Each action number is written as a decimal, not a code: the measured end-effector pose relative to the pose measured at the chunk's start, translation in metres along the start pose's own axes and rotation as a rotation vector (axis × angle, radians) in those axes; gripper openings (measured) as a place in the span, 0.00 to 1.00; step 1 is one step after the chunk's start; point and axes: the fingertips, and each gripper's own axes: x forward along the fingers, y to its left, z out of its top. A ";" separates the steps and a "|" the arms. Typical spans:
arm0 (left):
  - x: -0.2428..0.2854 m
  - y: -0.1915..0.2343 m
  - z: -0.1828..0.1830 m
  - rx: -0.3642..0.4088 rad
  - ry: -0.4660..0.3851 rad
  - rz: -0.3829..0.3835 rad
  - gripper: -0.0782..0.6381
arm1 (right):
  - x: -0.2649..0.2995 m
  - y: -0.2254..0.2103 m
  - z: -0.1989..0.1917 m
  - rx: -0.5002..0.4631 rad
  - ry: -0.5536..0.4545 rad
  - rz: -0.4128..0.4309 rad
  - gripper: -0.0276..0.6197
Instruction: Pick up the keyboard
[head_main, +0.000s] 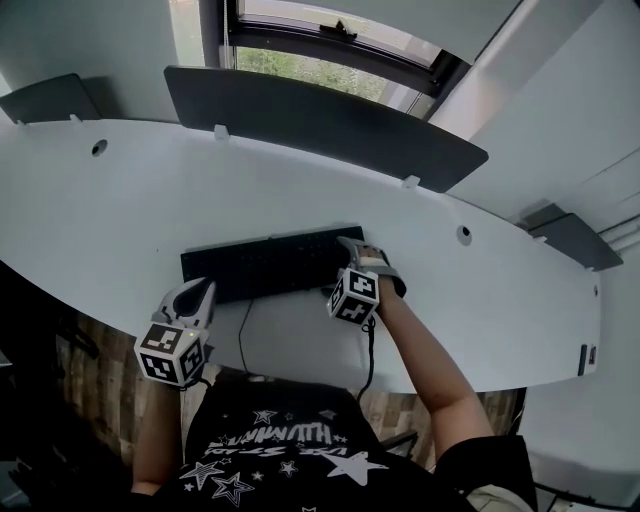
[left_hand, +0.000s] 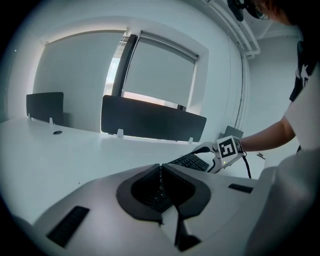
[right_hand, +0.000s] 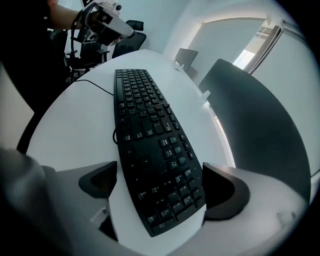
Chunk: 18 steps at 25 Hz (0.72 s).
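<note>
Straddling the right end of the black keyboard (right_hand: 145, 125), which lies flat on the bench (right_hand: 75, 115), the right gripper (right_hand: 160, 187) stands spread, not yet pinching; next it must close and lift. The left gripper (left_hand: 161, 187) hangs pressed together, empty.

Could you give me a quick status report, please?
Left gripper shut, empty, near keyboard left end. Right gripper open, straddling right end, not gripping. It lies flat on desk. Cable trails off front edge.

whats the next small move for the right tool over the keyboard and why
Probably lower the right tool slightly and close it on the keyboard: its jaws stand wide apart either side of the keyboard's end, not yet touching it, and the keyboard lies flat on the desk.
</note>
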 end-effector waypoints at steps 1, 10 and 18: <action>0.000 -0.001 0.000 -0.006 -0.001 0.006 0.14 | 0.002 -0.003 0.002 -0.018 0.000 0.009 0.83; -0.001 -0.002 -0.008 -0.029 0.012 0.063 0.14 | 0.018 -0.005 0.016 -0.173 0.048 0.240 0.93; 0.002 0.004 -0.013 -0.053 0.022 0.097 0.14 | 0.027 0.001 0.017 -0.205 0.094 0.411 0.94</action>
